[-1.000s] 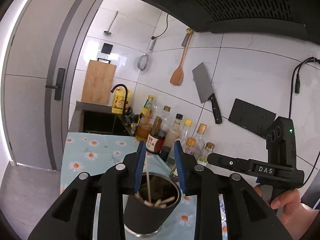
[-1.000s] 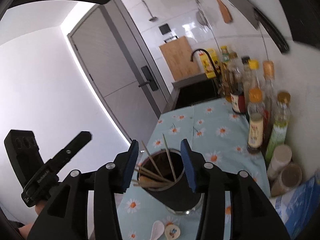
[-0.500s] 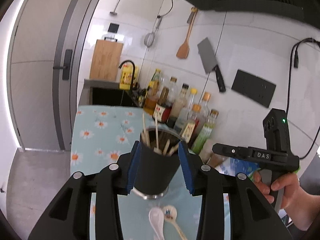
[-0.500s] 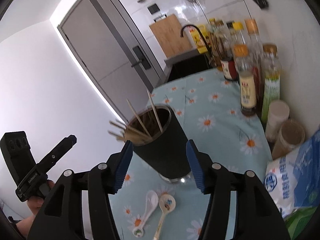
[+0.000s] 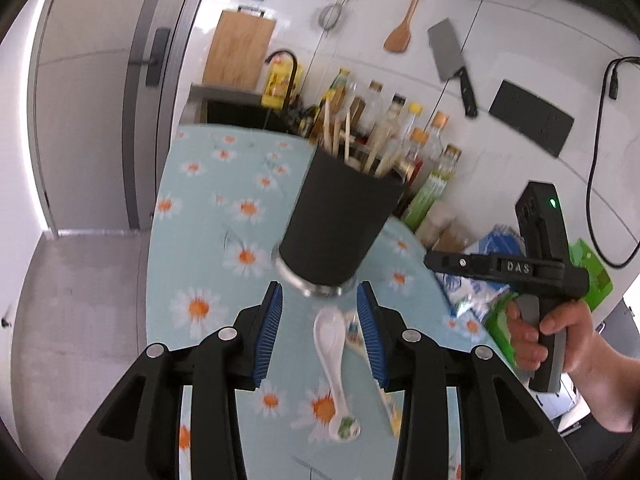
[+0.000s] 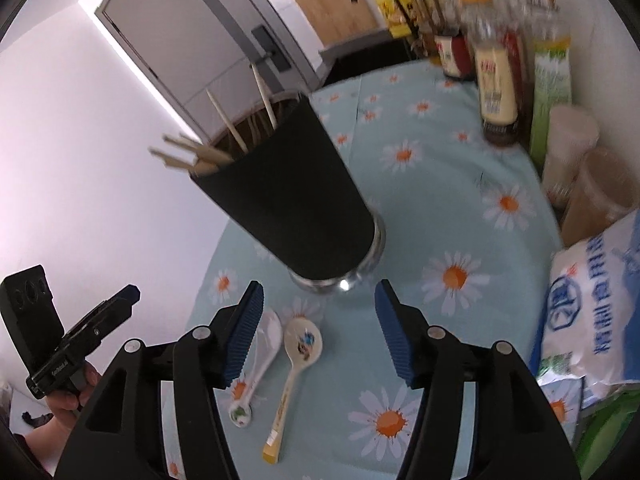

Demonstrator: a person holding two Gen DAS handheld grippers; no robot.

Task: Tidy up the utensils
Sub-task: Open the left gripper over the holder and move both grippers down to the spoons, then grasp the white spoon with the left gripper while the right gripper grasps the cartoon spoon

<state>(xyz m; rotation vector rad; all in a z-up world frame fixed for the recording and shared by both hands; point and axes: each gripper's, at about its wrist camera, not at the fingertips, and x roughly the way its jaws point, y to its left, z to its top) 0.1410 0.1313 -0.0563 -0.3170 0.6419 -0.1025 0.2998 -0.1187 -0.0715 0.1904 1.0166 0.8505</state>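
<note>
A black utensil holder (image 5: 340, 220) (image 6: 292, 200) with several wooden chopsticks stands on the daisy-print tablecloth (image 5: 208, 216). In front of it lie two ceramic spoons. The plain white spoon (image 5: 332, 344) (image 6: 260, 356) is on the left. The picture-printed spoon (image 6: 300, 344) (image 5: 352, 330) lies to its right, partly hidden by a finger in the left wrist view. My left gripper (image 5: 320, 296) hovers open over the white spoon's bowl. My right gripper (image 6: 319, 288) is open wider, above the printed spoon's bowl and just short of the holder's base. Neither holds anything.
Sauce and oil bottles (image 6: 496, 92) line the wall, with two lidded jars (image 6: 592, 188) and a blue-and-white bag (image 6: 592, 312) on the right. A sink (image 5: 236, 110) and cutting board (image 5: 240, 52) are at the far end. The counter's edge (image 5: 154, 240) drops to the floor on the left.
Both grippers have sunk toward the counter and tilted down. Their jaws have spread wider. The holder has moved from between the fingers to beyond the tips, and the two spoons have come into view.
</note>
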